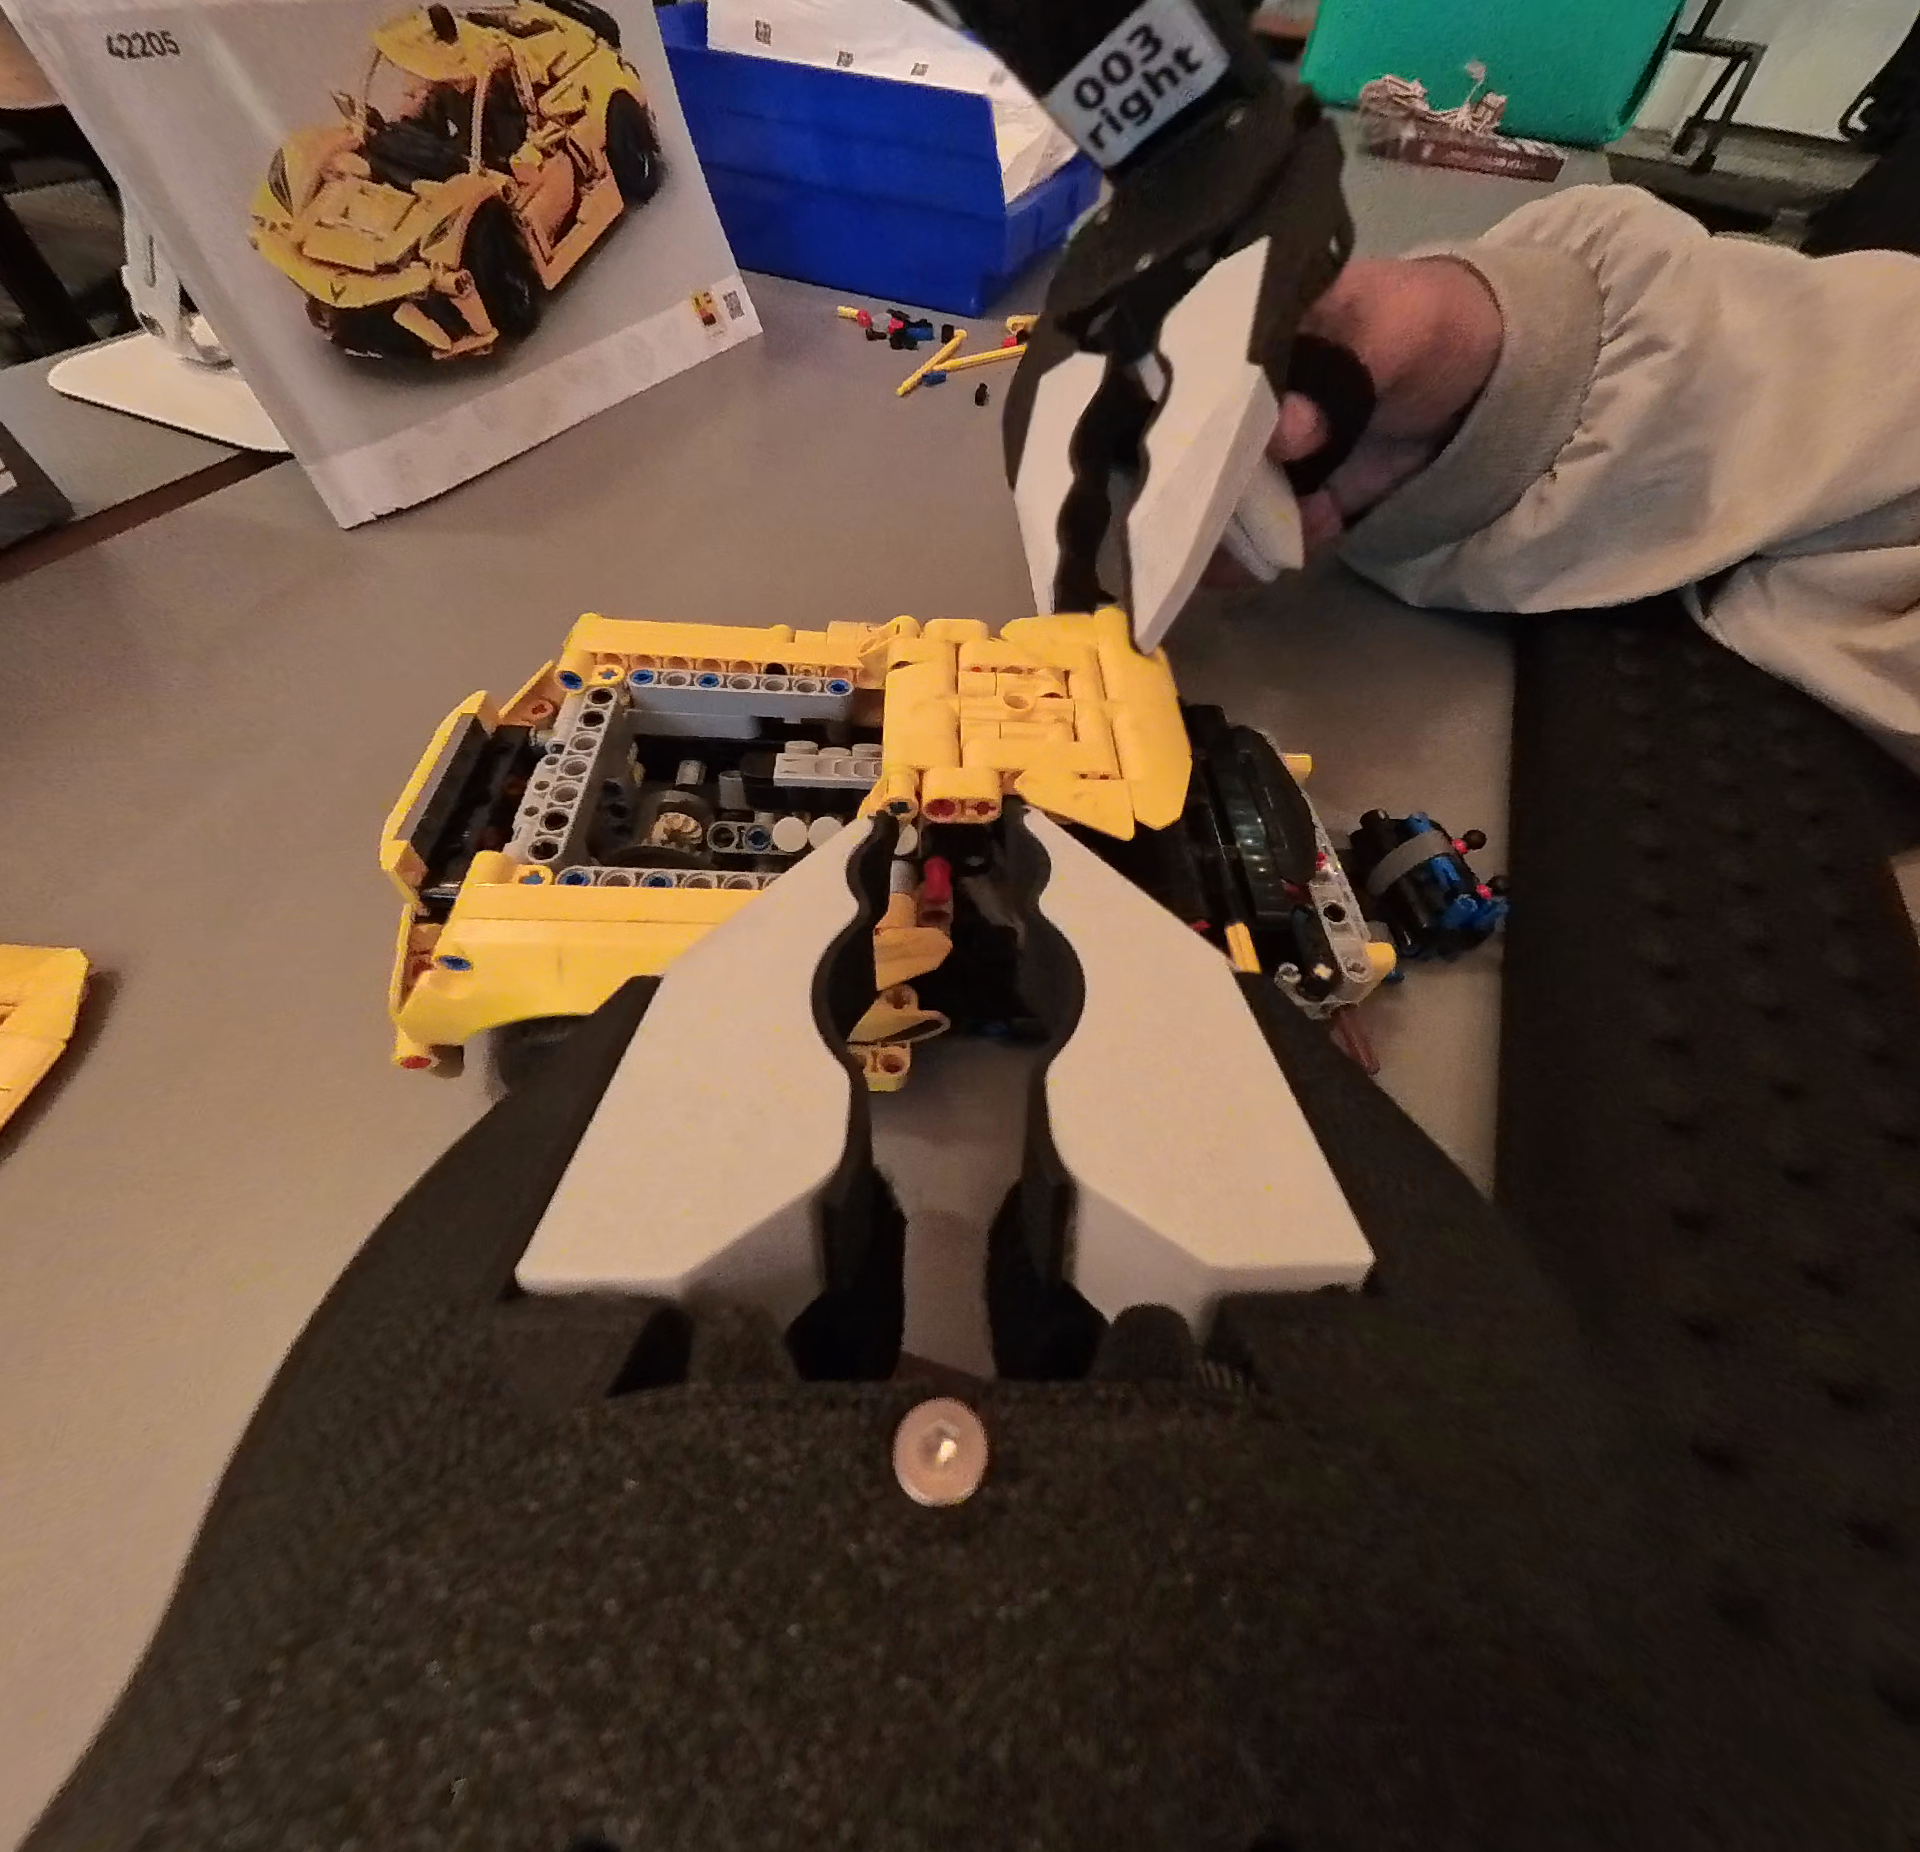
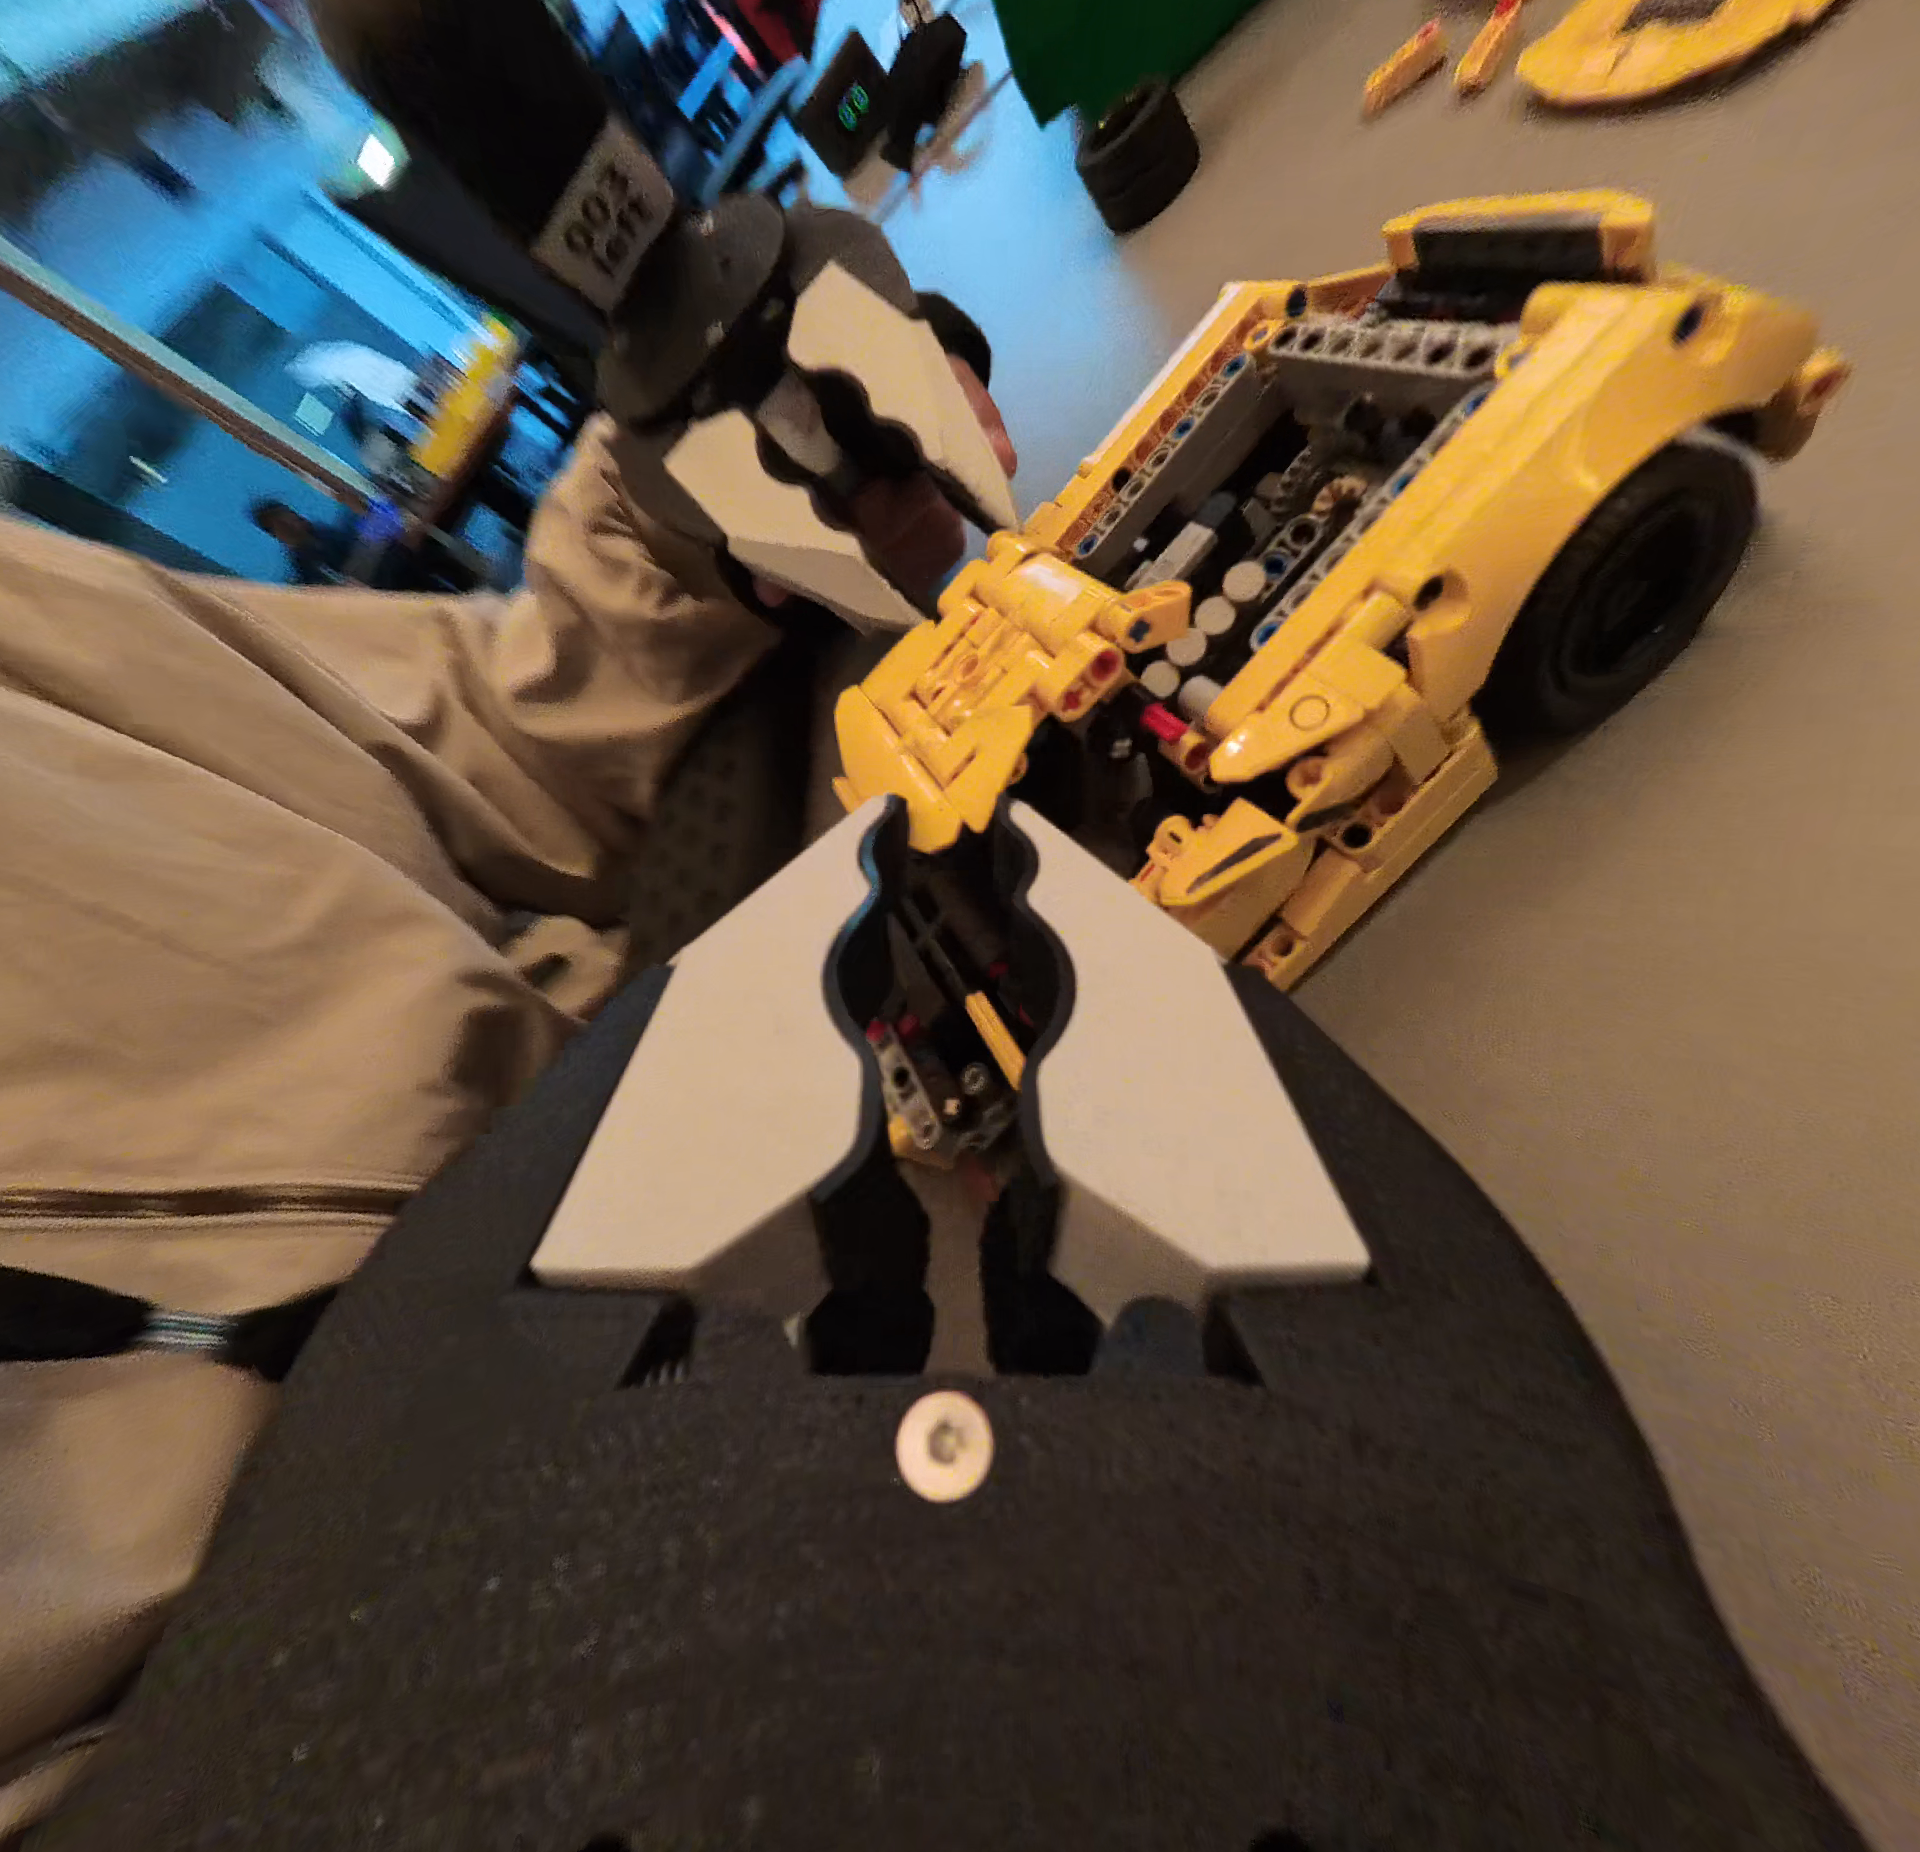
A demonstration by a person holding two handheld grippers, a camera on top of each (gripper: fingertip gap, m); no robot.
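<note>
Grey tabletop point(image 1: 727, 514) fills both views, with a blurred, blue-lit room of desks and shelving behind it. At centre, the left gripper point(image 1: 954, 820) has its fingers drawn close together, pinching the near edge of a yellow roof panel point(image 1: 1039, 722). The right gripper point(image 2: 948, 815), just as narrow, nips the panel's far corner. The panel lies tilted over the middle of a half-built yellow toy car point(image 1: 540, 929) that stands on the table, its grey beams and gears exposed behind the panel.

A hand point(image 1: 1392, 368) in a beige sleeve point(image 1: 1662, 400) holds the right gripper from the table's edge. A small black and blue block assembly point(image 1: 1434, 883) lies just beside the car's nose. Farther back, loose pins and yellow rods point(image 1: 935, 337) are scattered near a blue bin point(image 1: 883, 192) stuffed with white papers. A propped instruction booklet point(image 1: 416, 213) shows the finished car on its cover, and a green box point(image 1: 1486, 26) stands at the far edge.

From the right wrist view, stacked black tyres point(image 2: 1138, 155) sit beyond the car and more yellow body pieces point(image 2: 1662, 26) lie well apart, cut off by the frame. Another yellow piece point(image 1: 36, 1023) is clipped at the left border. The car's nose is hidden behind the grippers, and the dark textured surface point(image 1: 1714, 1075) to the right is hard to make out.
</note>
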